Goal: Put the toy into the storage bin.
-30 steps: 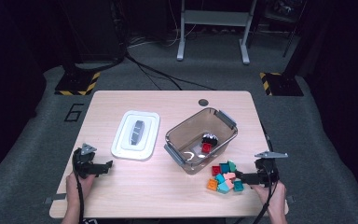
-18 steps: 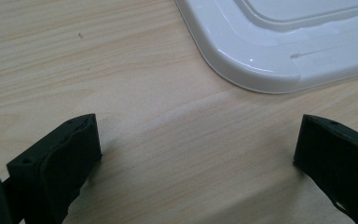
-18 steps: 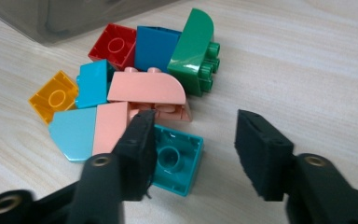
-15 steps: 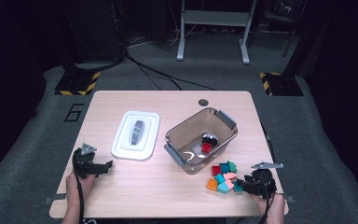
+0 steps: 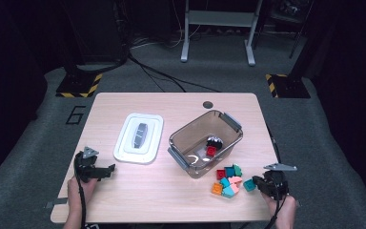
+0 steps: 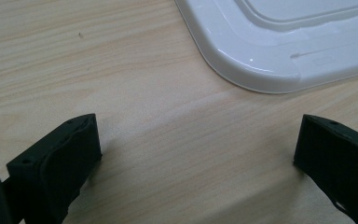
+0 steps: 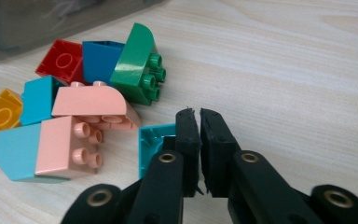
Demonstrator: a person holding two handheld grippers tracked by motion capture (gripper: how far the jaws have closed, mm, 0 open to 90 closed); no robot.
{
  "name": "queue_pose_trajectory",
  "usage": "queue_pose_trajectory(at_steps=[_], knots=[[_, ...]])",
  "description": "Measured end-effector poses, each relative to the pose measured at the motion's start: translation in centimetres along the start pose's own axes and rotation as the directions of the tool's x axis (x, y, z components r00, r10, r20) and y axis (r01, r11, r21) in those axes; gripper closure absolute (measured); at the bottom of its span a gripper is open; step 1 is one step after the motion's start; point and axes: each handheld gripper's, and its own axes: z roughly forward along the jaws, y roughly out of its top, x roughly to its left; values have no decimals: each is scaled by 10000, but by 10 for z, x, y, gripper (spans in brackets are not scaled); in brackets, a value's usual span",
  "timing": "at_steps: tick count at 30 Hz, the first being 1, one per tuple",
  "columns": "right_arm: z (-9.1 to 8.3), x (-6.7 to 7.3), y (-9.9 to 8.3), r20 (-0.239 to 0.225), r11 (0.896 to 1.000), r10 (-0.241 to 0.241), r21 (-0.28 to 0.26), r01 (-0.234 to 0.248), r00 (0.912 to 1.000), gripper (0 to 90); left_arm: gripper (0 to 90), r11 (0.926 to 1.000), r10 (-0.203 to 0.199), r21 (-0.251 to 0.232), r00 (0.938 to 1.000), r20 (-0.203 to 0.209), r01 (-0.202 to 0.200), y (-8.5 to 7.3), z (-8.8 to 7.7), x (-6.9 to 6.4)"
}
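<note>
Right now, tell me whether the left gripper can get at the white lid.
Probably yes. The left gripper sits with its jaws open, pointing toward the white lid. Only bare table lies between them, and the lid's near corner is just ahead of the jaws, so nothing seems to block the way.

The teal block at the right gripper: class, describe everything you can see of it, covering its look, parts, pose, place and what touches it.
The teal block looks like glossy plastic, a hollow toy brick lying tipped so that its open underside and thin walls face the camera. It rests on the wooden table, at the near edge of the brick pile, just apart from a pink brick. The right gripper has just closed; its jaws stand almost together, seemingly pinching one thin wall of the block, though most of it is hidden behind them.
</note>
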Motion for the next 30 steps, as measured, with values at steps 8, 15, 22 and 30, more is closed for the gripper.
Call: queue_pose_trajectory(at_steps=[8, 15, 22, 30], knots=[[-4, 11, 1, -340, 9965, -834, -117, 831, 9959, 501, 3, 10000, 12, -13, 10000, -13, -12, 0, 0, 0], [3, 18, -2, -126, 9946, -1002, 268, 1005, 9949, 406, 2, 10000, 8, -13, 10000, -11, -8, 0, 0, 0], [7, 15, -6, -49, 9949, -825, 574, 827, 9966, 539, 2, 10000, 11, -6, 10000, -11, -11, 0, 0, 0], [3, 9, -6, 37, 9981, -590, 172, 589, 9983, 595, 3, 10000, 13, -8, 10000, -12, -13, 0, 0, 0]])
